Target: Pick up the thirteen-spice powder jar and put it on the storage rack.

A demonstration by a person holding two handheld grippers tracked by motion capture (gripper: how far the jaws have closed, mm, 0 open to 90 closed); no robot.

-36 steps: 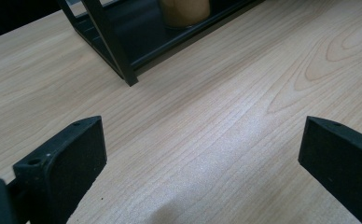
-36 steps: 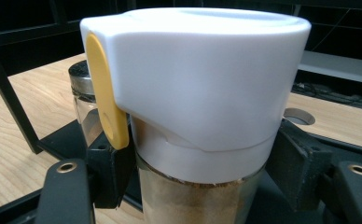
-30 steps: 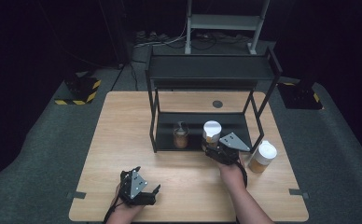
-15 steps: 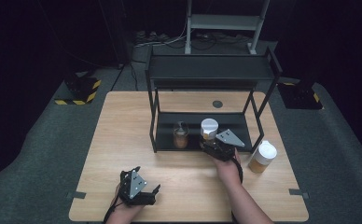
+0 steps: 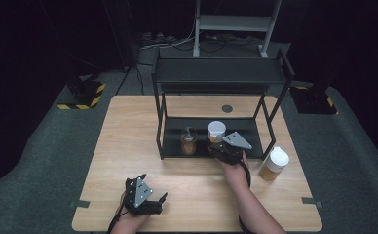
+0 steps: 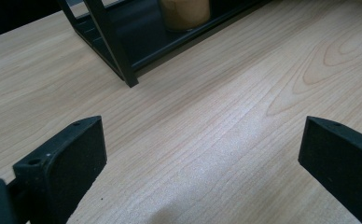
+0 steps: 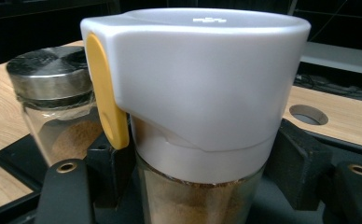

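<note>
- My left tool (image 5: 145, 197) rests low on the near left part of the desk (image 5: 128, 141), well apart from the rack. Its jaws stand wide apart with nothing between them; in the left gripper view only bare wood grain lies between the 2 black pads (image 6: 72, 158).
- Ahead of that tool, the left gripper view shows the corner leg of the black rack (image 6: 109, 46) standing on the desk, with the bottom of a brown-filled jar on its lower shelf.
- That rack (image 5: 221, 73) has 2 levels and stands at the middle of the desk. On its lower shelf, toward the left, stands a small glass jar (image 5: 189, 141) with a metal lid and brown powder inside, upright.
- Just right of it is the spice jar (image 5: 217, 132) with a white cap, held upright over the front of the lower shelf. I cannot tell whether its base touches the shelf.
- My right tool (image 5: 221, 148) is clenched on this spice jar, 1 jaw on each side of the glass below the cap. In the right gripper view the white cap (image 7: 198, 79) has a yellow tab on its left side, and the metal-lidded jar (image 7: 53, 93) stands just beside it.
- Farther right, on the desk outside the rack, stands another white-capped jar (image 5: 274, 165) with brown contents, near my right forearm.
</note>
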